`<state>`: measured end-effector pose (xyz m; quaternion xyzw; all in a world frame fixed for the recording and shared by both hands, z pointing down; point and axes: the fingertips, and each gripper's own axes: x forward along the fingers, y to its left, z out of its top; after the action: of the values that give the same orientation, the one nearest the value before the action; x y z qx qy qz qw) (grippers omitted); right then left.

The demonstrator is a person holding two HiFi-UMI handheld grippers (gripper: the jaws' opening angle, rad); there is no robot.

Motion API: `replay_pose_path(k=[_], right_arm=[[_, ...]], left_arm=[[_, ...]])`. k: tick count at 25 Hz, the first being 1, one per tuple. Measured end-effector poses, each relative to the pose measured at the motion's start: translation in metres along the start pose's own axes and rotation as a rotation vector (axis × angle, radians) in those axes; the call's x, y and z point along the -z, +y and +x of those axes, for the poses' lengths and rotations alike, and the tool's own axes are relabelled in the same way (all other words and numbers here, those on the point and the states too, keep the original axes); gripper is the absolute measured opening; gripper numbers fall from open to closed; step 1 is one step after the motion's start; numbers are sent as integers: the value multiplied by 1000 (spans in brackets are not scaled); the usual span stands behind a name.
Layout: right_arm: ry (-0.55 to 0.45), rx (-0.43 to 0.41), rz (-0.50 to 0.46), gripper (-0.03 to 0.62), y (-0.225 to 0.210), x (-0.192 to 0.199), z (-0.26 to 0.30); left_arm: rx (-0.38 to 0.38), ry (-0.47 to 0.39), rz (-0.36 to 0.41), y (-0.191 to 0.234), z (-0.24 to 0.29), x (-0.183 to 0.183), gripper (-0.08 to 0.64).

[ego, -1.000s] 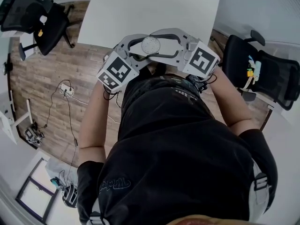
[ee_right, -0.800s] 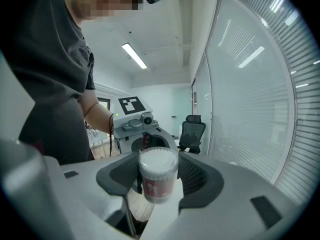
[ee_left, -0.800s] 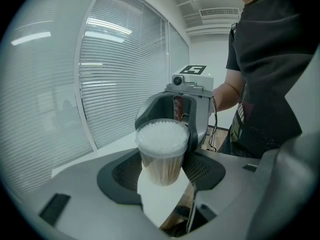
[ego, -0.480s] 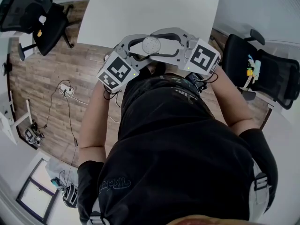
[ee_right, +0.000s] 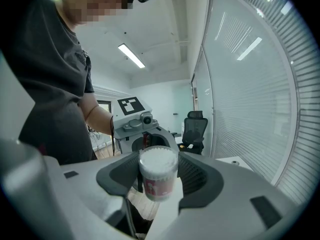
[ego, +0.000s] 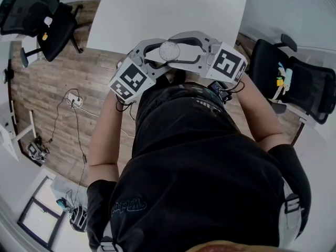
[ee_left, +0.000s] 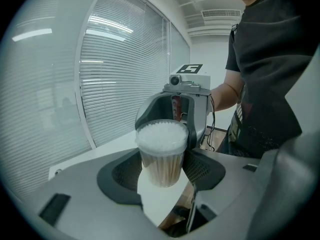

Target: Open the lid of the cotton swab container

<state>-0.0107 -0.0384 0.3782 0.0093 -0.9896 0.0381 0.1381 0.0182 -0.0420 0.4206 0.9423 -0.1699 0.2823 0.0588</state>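
A clear round cotton swab container (ego: 169, 51), packed with white-tipped swabs, hangs in the air in front of the person's chest, near the edge of the white table. My left gripper (ee_left: 161, 170) comes from the left and is shut on the container's body (ee_left: 161, 154). My right gripper (ee_right: 158, 176) faces it from the right, its pads closed against the container's upper part and lid (ee_right: 158, 164). A red label shows on the container's side in the right gripper view. The lid sits on the container.
A white table (ego: 168, 14) lies ahead over a wooden floor. Black office chairs stand at the far left (ego: 37, 20) and at the right (ego: 294, 83). Cables (ego: 73, 101) trail on the floor at the left. A window with blinds (ee_left: 115, 79) runs along one side.
The right gripper's marker cube has rolled slightly. The left gripper and the container have stayed where they were.
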Motion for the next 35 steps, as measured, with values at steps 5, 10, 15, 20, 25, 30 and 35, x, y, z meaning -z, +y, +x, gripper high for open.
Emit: replay_pose_path(k=[5, 10, 15, 20, 25, 30, 35], right_arm=[[7, -11, 11, 255, -2, 4, -1], [5, -19, 34, 255, -5, 5, -3], [47, -34, 43, 253, -9, 13, -7], [33, -71, 82, 252, -9, 12, -7], [53, -76, 87, 252, -9, 15, -7], [45, -62, 78, 258, -10, 12, -5], [13, -39, 48, 259, -12, -4, -6]], left_arm=[[2, 8, 3, 1, 2, 1, 261], [5, 8, -1, 3, 6, 1, 261], [5, 8, -6, 4, 10, 0, 261], [-10, 32, 23, 5, 11, 4, 256], [-7, 28, 12, 4, 12, 5, 255], [-14, 27, 4, 5, 12, 6, 256], [-12, 18, -3, 5, 10, 8, 256]])
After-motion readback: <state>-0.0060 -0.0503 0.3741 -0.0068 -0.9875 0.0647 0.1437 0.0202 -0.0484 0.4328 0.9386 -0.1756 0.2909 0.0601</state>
